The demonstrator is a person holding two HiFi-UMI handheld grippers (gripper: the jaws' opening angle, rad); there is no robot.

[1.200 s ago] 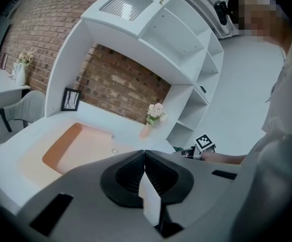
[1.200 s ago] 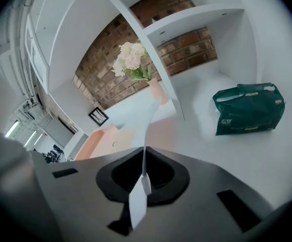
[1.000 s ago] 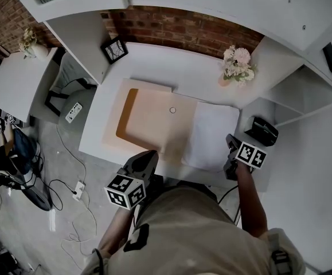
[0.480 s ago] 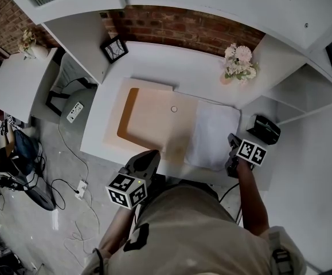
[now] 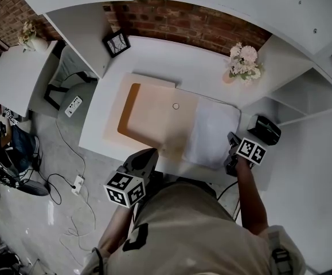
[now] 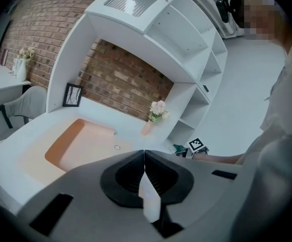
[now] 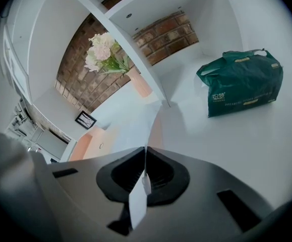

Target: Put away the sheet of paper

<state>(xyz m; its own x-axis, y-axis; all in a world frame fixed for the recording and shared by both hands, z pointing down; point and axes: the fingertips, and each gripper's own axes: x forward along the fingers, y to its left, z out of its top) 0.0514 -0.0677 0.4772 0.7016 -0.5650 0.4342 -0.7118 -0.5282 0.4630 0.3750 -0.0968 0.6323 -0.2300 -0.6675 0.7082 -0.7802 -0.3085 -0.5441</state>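
Right gripper (image 7: 145, 151) jaws are pinching the near edge of the sheet of paper (image 5: 214, 133), which is lying on the bench (image 5: 171, 62) running away from them, peach folder (image 5: 151, 119) just left. Left gripper (image 6: 144, 153) is hanging closed, empty, farther off.

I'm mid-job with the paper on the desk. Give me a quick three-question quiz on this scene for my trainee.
1. True or false: the right gripper has its jaws closed on an edge of the white sheet of paper.
2. In the head view, what lies directly left of that sheet on the white desk?
A. a tan flat folder
B. a green plastic pack
C. a black picture frame
3. Fill in: the left gripper, held off the sheet, has its jaws ___.

Key: 1 true; 2 A; 3 shut.
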